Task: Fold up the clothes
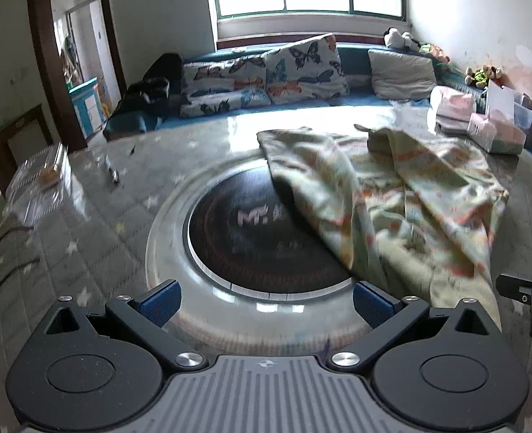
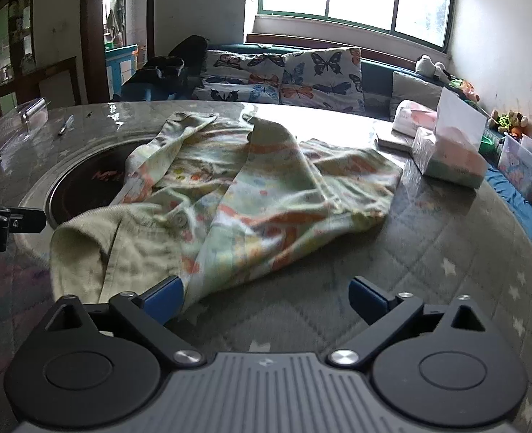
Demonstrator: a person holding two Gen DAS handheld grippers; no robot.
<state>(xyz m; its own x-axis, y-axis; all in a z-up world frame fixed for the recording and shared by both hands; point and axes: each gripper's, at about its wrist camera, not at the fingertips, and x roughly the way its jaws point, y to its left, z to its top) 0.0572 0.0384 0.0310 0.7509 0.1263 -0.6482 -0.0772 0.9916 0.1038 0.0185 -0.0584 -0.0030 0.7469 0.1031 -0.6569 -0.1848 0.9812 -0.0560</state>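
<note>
A pale green shirt (image 2: 229,195) with orange print and buttons lies crumpled on the round table (image 2: 428,270), partly over the dark round plate (image 2: 82,187) in its middle. In the left wrist view the shirt (image 1: 392,209) spreads ahead and to the right, covering the plate (image 1: 251,238) on its right side. My left gripper (image 1: 266,301) is open above the plate's near rim, with nothing between its fingers. My right gripper (image 2: 266,297) is open too, and its left fingertip (image 2: 165,299) sits at the shirt's near hem.
Tissue packs (image 2: 449,158) and a clear box (image 2: 525,166) stand at the table's right edge. A pen (image 2: 65,124) and clear plastic container (image 1: 38,187) lie at the left. Behind the table runs a blue sofa with butterfly cushions (image 1: 294,68) under a window.
</note>
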